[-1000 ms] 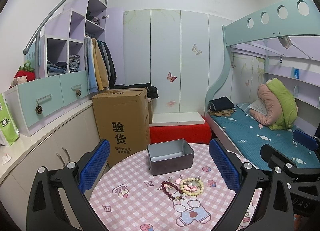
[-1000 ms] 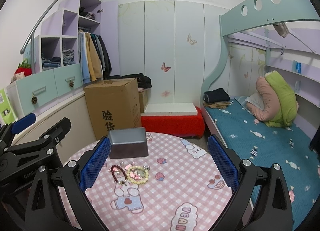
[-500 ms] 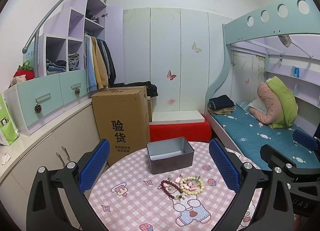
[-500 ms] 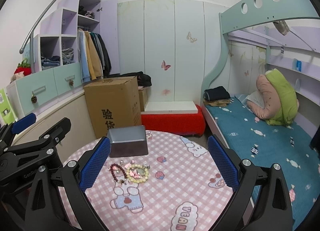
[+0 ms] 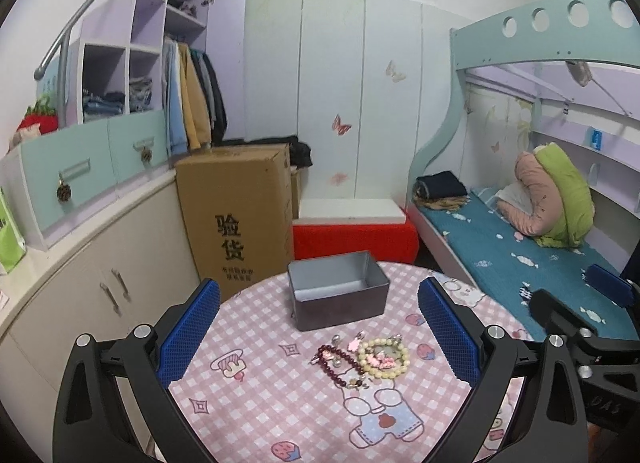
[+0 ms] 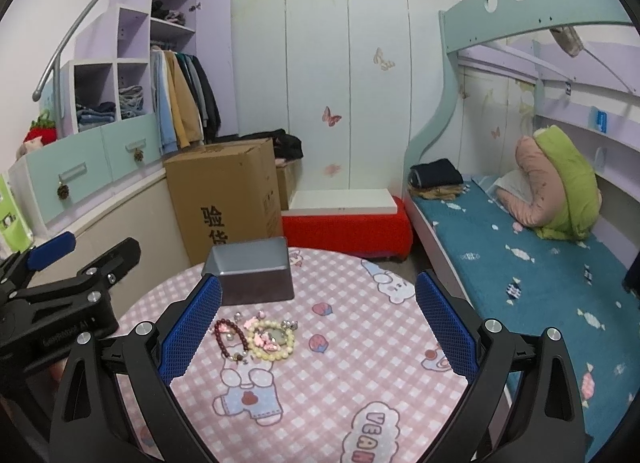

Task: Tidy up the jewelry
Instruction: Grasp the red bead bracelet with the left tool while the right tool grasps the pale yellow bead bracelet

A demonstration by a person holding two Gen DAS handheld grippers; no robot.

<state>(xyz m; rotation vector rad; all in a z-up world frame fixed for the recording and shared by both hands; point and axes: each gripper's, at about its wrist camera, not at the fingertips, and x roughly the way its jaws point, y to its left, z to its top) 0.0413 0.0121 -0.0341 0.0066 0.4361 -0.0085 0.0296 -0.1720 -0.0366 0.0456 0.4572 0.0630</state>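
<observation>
A small pile of jewelry lies on the round table with the pink checked cloth (image 5: 256,403): a dark red bead bracelet (image 5: 336,359), a cream bead bracelet (image 5: 383,355) with pink charms, and a few small silver pieces. Behind it stands an open grey tin box (image 5: 338,289), empty inside. My left gripper (image 5: 318,333) hovers open over the table, the pile between and just ahead of its blue pads. In the right wrist view, my right gripper (image 6: 318,329) is also open above the cloth (image 6: 340,383); the bracelets (image 6: 256,341) and the tin (image 6: 252,275) lie to its left.
A tall cardboard box (image 5: 236,215) stands on the floor behind the table, with a red bench (image 5: 352,239) beside it. Cabinets and shelves (image 5: 80,199) run along the left; a bunk bed (image 5: 520,247) fills the right. The left gripper's body (image 6: 60,303) shows at the right view's left edge.
Both grippers have drifted slightly nearer the table; the view shifts a little. The jewelry and the tin have not moved, and both grippers stay open.
</observation>
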